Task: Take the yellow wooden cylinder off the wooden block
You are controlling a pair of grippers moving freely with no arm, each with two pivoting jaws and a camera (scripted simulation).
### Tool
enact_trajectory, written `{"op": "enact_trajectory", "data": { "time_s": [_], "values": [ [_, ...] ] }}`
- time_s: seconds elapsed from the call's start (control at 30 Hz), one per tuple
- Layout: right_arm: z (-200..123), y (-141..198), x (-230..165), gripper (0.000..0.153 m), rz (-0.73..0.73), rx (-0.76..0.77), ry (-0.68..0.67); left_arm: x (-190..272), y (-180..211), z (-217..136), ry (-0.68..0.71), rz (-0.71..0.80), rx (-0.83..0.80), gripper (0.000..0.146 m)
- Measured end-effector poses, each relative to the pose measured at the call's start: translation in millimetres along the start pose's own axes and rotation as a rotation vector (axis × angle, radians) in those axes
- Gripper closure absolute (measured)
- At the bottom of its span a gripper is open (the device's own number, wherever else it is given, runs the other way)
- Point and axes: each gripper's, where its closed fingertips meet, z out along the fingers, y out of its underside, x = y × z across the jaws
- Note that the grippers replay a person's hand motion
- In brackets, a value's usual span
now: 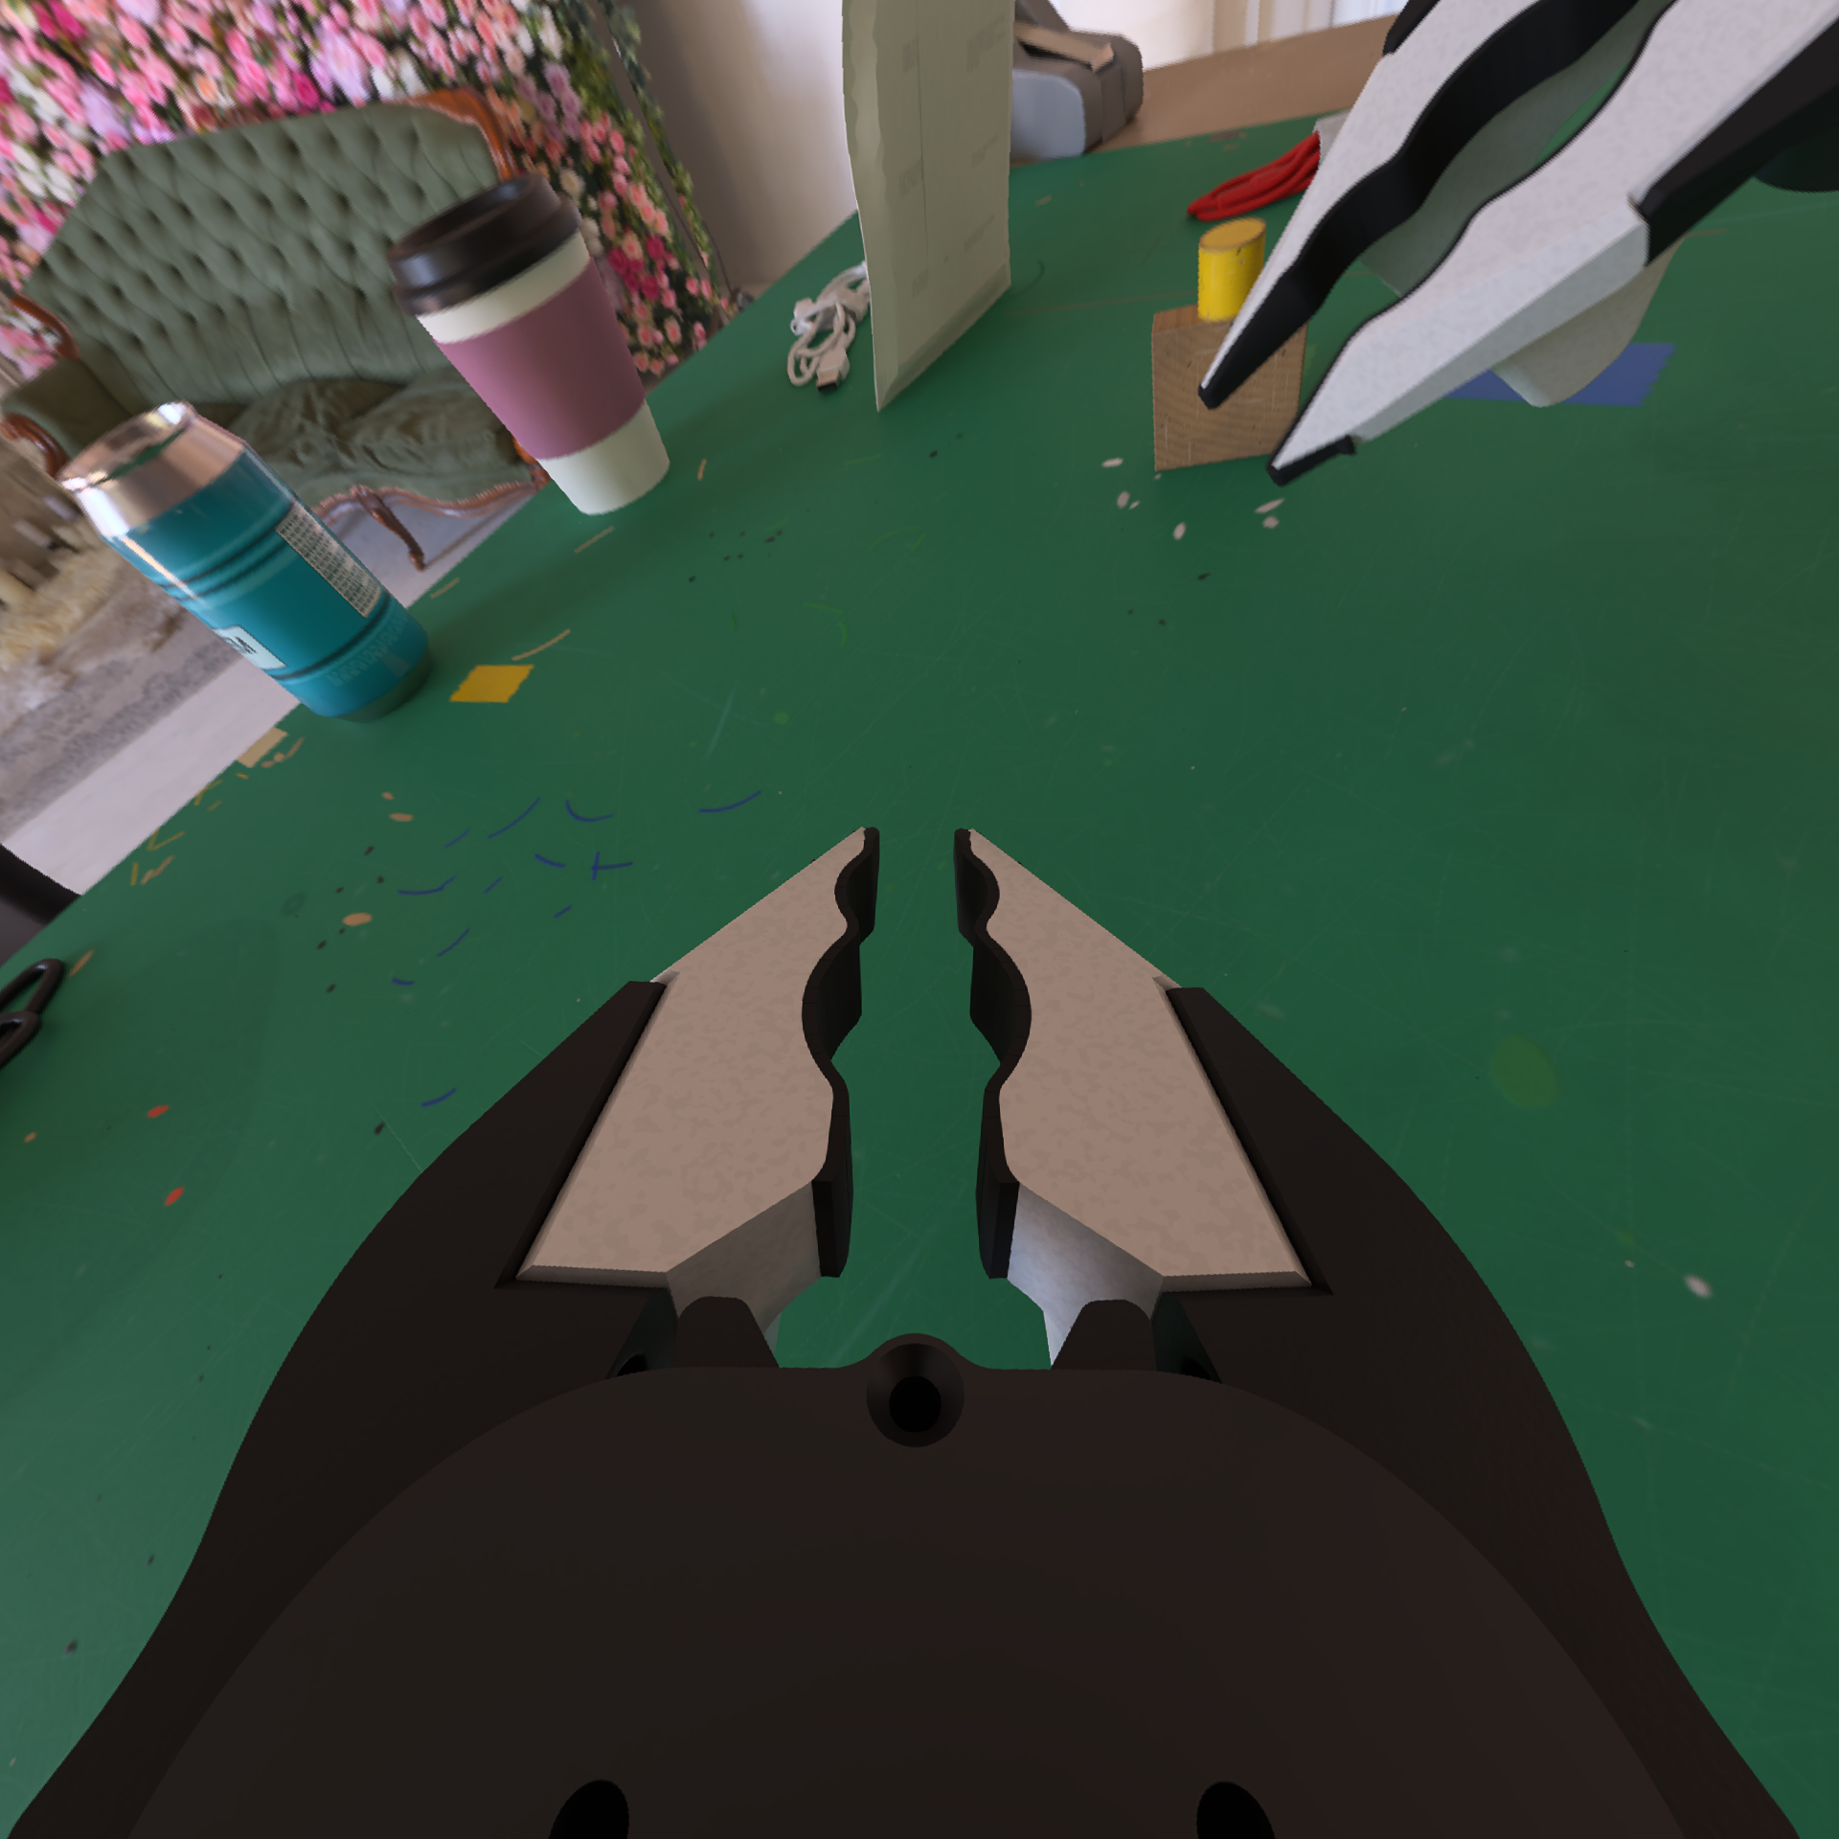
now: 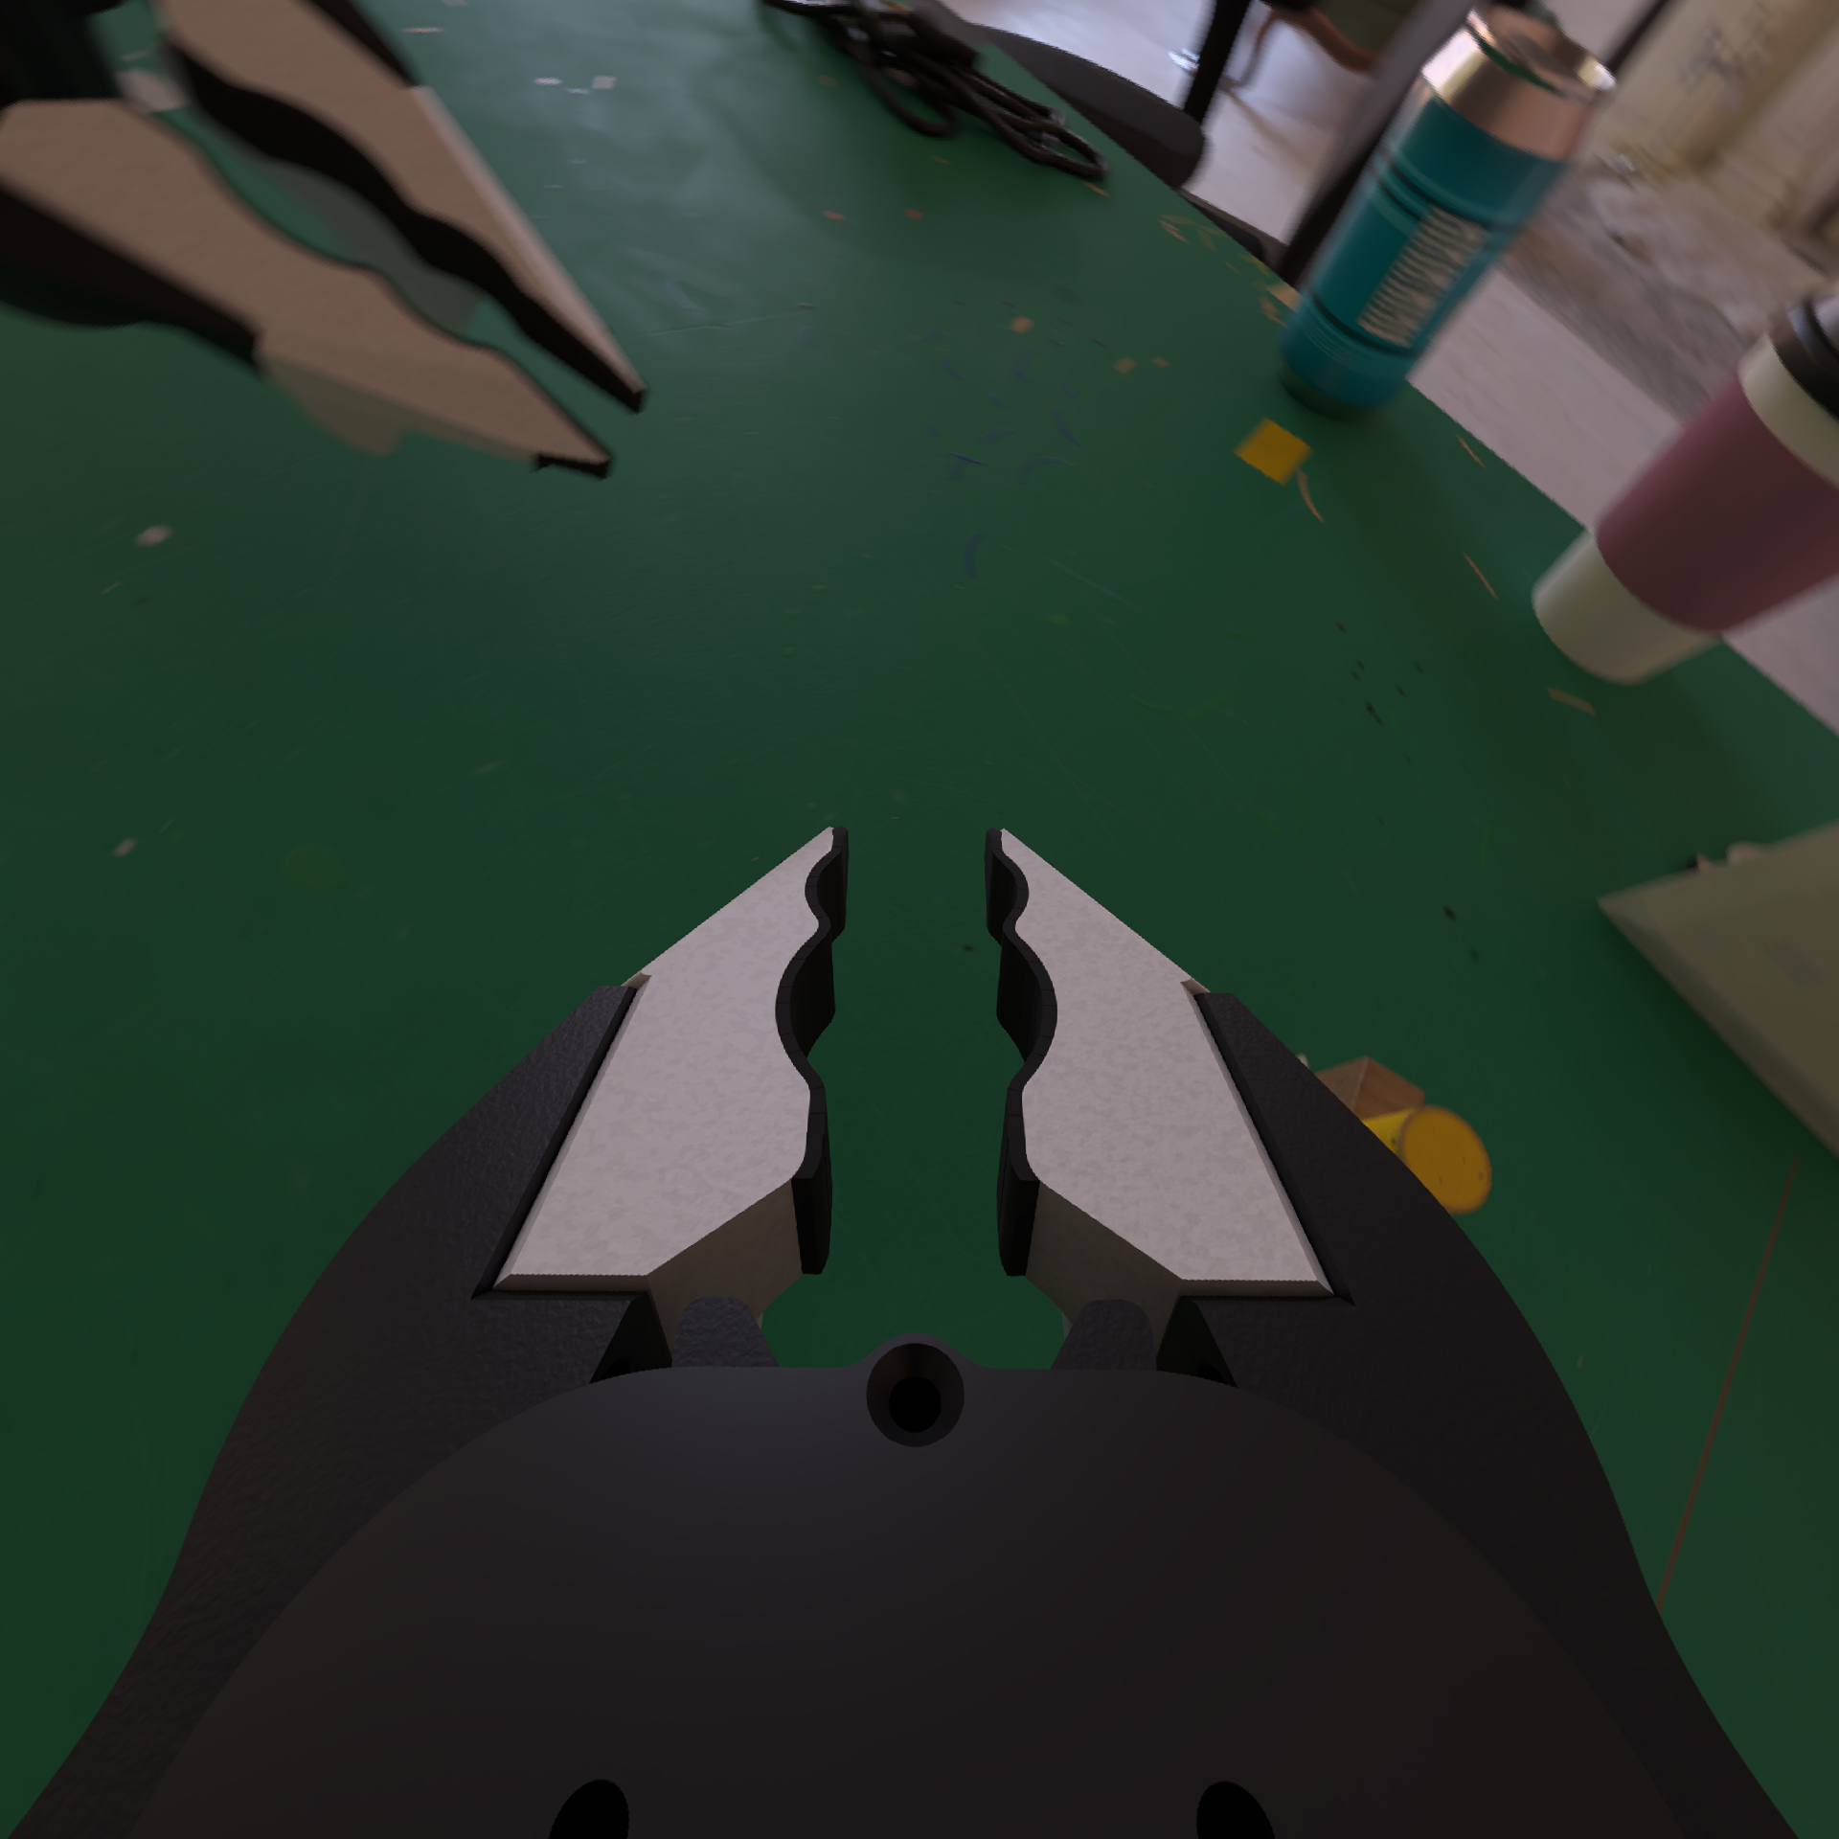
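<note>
A yellow wooden cylinder [image 1: 1229,264] stands upright on a small wooden block [image 1: 1194,418] at the far right of the green table [image 1: 995,647]. My right gripper [image 1: 1244,433] hangs just in front of the block, tilted down, jaws apart and empty, hiding part of the block. In the right wrist view the cylinder [image 2: 1443,1159] and block [image 2: 1368,1090] lie low at the right, beside the gripper's body and behind its fingertips. My right gripper [image 2: 916,846] is open over bare table. My left gripper [image 1: 916,846] is open and empty, well short of the block; it also shows in the right wrist view [image 2: 619,433].
A lidded coffee cup [image 1: 537,338] and a teal can [image 1: 249,567] stand near the left table edge. A tall pale paper bag [image 1: 930,199] stands behind, with a white cable [image 1: 826,328] beside it. A red cord [image 1: 1259,184] lies behind the block. A black cable [image 2: 945,90] lies far off.
</note>
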Motion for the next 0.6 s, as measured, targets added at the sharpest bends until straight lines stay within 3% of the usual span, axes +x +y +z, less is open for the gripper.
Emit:
{"op": "enact_trajectory", "data": {
  "time_s": [0.13, 0.27, 0.4, 0.6],
  "values": [
    [-8.0, -1.0, -24.3, 0.126, -0.151, 0.032, -0.121, 4.7, -9.5, -11.3, -0.023, 0.013, 0.051, 0.131],
    [-8.3, 6.9, -36.0, 0.127, -0.177, 0.023, -0.170, 9.6, -20.6, -17.2, -0.052, 0.022, 0.095, 0.130],
    [-15.4, 12.8, -24.8, 0.127, -0.150, 0.047, -0.106, 15.1, -27.6, -18.3, -0.086, 0.032, 0.121, 0.130],
    [-45.6, 15.9, 22.3, 0.127, -0.058, 0.151, 0.117, 15.8, -31.0, -18.4, -0.119, 0.028, 0.136, 0.131]
  ]
}}
